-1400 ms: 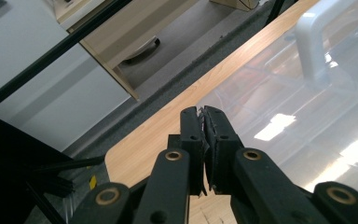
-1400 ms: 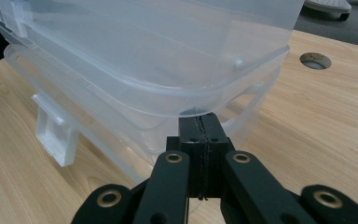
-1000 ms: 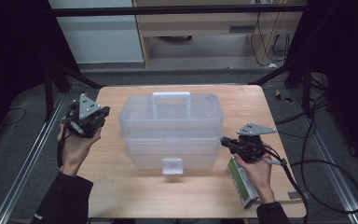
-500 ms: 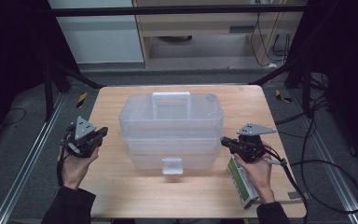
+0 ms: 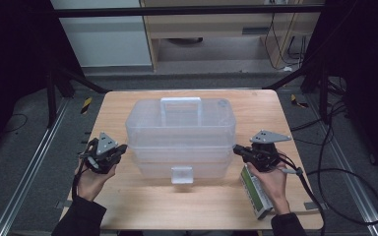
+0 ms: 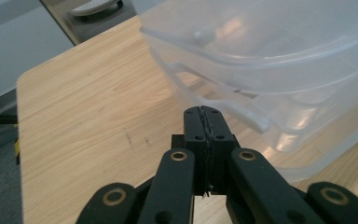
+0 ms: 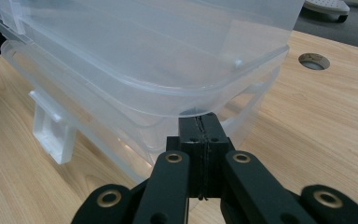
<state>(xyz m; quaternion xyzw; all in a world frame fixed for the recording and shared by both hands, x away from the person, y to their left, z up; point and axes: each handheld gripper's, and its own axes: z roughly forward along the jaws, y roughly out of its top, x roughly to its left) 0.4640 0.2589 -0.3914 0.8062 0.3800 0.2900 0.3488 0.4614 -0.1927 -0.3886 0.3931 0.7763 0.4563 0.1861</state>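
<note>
Two grippers flank one clear plastic storage box (image 5: 181,137) in the middle of the wooden table (image 5: 128,201). At the left, the left gripper (image 5: 120,149) has its jaws pressed together on nothing, tips just beside the box's left end. The box is translucent, stacked in tiers, with a white handle (image 5: 180,102) on its lid and a white front latch (image 5: 182,174); what it holds cannot be made out. At the right, the right gripper (image 5: 237,149) is likewise closed and empty, tips at the box's right rim. A green-and-white carton (image 5: 257,194) lies under that hand.
</note>
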